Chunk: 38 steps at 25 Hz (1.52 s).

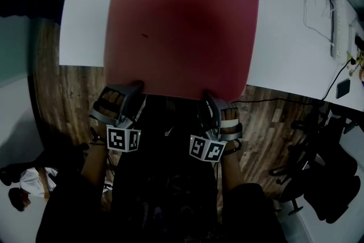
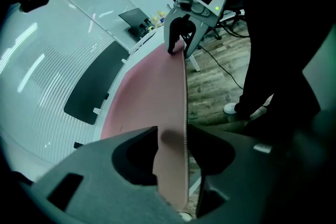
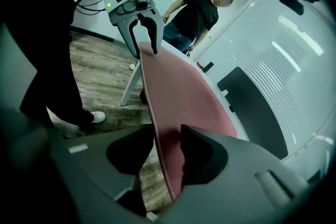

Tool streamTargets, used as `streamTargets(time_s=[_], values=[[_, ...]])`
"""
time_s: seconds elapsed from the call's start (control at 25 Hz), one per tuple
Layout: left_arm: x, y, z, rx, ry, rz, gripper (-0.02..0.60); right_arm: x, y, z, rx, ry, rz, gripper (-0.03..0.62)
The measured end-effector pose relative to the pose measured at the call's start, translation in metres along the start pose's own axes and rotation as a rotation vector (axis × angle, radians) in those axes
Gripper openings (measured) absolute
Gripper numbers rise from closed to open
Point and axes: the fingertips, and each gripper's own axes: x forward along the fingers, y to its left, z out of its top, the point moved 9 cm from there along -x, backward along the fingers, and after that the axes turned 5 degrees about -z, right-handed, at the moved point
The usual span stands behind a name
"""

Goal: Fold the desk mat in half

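A dark red desk mat (image 1: pixel 179 31) lies flat on the white table (image 1: pixel 284 37), its near edge hanging slightly over the table's front. My left gripper (image 1: pixel 136 88) is shut on the near left corner of that edge, and my right gripper (image 1: pixel 209 97) is shut on the near right corner. In the left gripper view the mat (image 2: pixel 152 92) runs edge-on between my left gripper's (image 2: pixel 172 144) jaws, with the right gripper (image 2: pixel 178 50) pinching it farther along. The right gripper view mirrors this: mat (image 3: pixel 178 92) between the right gripper's (image 3: pixel 167 144) jaws, left gripper (image 3: pixel 144 44) beyond.
A white power strip (image 1: pixel 339 20) with cables lies at the table's right end, a phone (image 1: pixel 343 88) near its corner. Black office chairs (image 1: pixel 324 179) stand on the wood floor at right. A person in a black shirt (image 3: pixel 191 18) stands beyond the table.
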Motion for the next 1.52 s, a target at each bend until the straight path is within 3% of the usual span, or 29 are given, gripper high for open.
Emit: streamTargets(time_s=[0.24,0.4,0.76,1.28,1.52], values=[[-0.016,0.007,0.009,0.009,-0.010,-0.048,0.062,-0.013,-0.012,0.006,-0.037,-0.053,0.033,0.072],[-0.028,0.024,0.014,0.006,-0.026,-0.058,0.025,-0.020,-0.028,0.012,-0.059,-0.079,0.054,0.037],[-0.054,0.071,0.021,0.004,-0.043,-0.146,0.021,-0.030,-0.072,0.031,-0.123,-0.116,0.124,0.028],[-0.053,0.160,0.021,-0.007,-0.058,-0.145,0.021,0.002,-0.153,0.051,-0.240,-0.170,0.097,0.031],[-0.035,0.206,0.019,0.026,-0.062,-0.139,0.021,0.027,-0.185,0.053,-0.268,-0.176,0.106,0.031]])
